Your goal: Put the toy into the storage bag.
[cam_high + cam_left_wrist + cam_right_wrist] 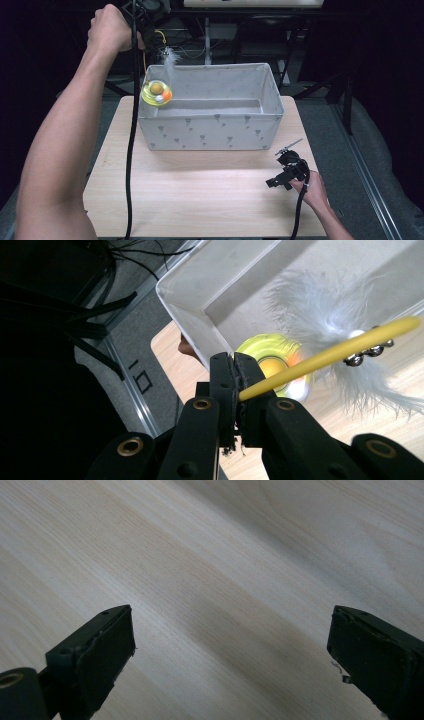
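My left gripper (234,371), raised high over the bin's (210,131) left rear corner, has its 2 jaws clamped on the end of the yellow wand (327,358), whose long axis runs away from the jaws to the feather (340,327) and the disc toy (156,93) dangling at the bin's rim. I judge a lowering into the bin comes next. My right gripper (286,172) rests near the table's (200,195) right edge, jaws wide apart, holding nothing.

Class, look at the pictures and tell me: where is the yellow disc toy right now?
In the high view the yellow disc toy hangs at the left end of the grey fabric bin, over its rim, dangling from the yellow stem gripped by the raised left gripper.
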